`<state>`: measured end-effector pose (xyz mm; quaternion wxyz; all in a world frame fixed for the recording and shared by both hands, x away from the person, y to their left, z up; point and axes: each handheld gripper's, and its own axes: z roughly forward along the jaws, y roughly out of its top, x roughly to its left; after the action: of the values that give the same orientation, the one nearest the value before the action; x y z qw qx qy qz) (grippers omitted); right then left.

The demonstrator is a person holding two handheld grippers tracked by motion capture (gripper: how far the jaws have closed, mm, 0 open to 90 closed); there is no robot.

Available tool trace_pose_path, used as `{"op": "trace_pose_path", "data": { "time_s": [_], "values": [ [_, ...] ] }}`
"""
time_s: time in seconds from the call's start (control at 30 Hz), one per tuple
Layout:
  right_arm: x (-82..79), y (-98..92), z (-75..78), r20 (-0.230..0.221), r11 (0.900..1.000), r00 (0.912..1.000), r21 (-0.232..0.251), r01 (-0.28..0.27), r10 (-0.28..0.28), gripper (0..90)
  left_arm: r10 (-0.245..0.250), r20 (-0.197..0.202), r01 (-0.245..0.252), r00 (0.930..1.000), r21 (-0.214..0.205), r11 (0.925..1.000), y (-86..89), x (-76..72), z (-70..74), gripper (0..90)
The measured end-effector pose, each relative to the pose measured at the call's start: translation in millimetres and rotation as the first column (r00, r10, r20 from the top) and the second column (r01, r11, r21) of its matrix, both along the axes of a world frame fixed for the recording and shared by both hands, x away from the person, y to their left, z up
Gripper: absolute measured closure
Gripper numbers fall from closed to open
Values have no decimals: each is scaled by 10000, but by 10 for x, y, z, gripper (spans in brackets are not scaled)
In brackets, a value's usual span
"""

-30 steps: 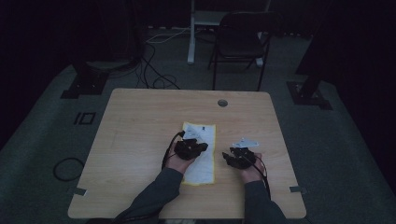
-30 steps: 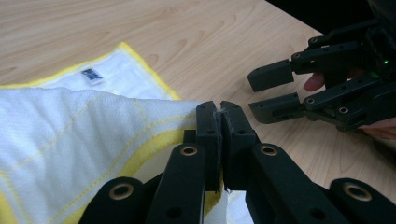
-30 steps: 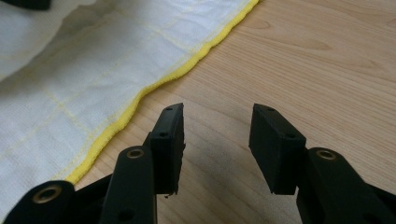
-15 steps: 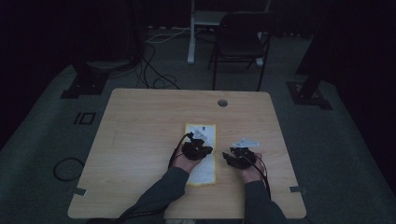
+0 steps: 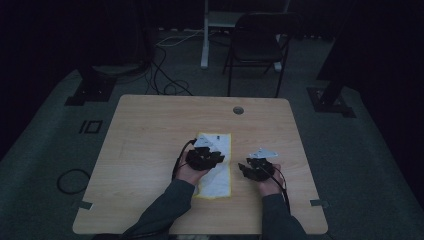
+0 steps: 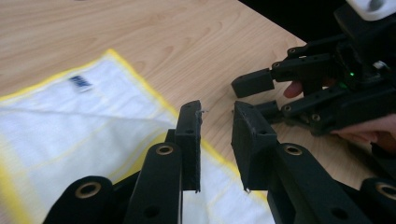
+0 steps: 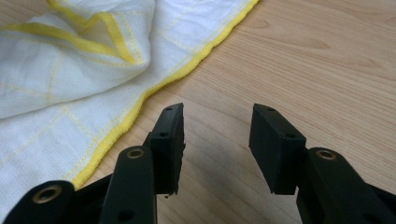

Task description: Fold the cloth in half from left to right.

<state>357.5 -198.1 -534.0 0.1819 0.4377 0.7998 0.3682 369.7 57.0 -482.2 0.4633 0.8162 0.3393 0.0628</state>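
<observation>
One white yellow-edged cloth (image 5: 216,165) lying flat, left gripper (image 6: 217,123) just parted, empty, right gripper (image 7: 217,135) apart, empty.

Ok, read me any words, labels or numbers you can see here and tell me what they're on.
None can be read.
Small blue tag on the white cloth, near its yellow hem: too blurred to read.
Dark mark at the cloth's far end in the high view: too small to read.

The cloth (image 5: 216,165) lies on the desk (image 5: 150,140). The left tongs (image 5: 214,158) are over it, and the right tongs (image 5: 247,169) are just beside it.
</observation>
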Motion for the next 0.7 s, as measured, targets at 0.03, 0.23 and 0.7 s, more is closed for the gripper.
{"op": "trace_pose_path", "data": {
  "time_s": [0.03,0.23,0.7],
  "values": [
    [1,-3,-1,6,10000,10000,-7,7,-7,548,98,20,-98,9999,-20,9999,59,-23,10,725],
    [-3,-2,-9,3,10000,10000,-13,13,-13,549,776,81,-777,9969,67,9970,397,-118,-3,709],
    [-4,1,-13,-7,10000,10000,5,10,-10,548,2247,-917,-2209,9701,503,9740,817,-214,-407,578]
  ]
}}
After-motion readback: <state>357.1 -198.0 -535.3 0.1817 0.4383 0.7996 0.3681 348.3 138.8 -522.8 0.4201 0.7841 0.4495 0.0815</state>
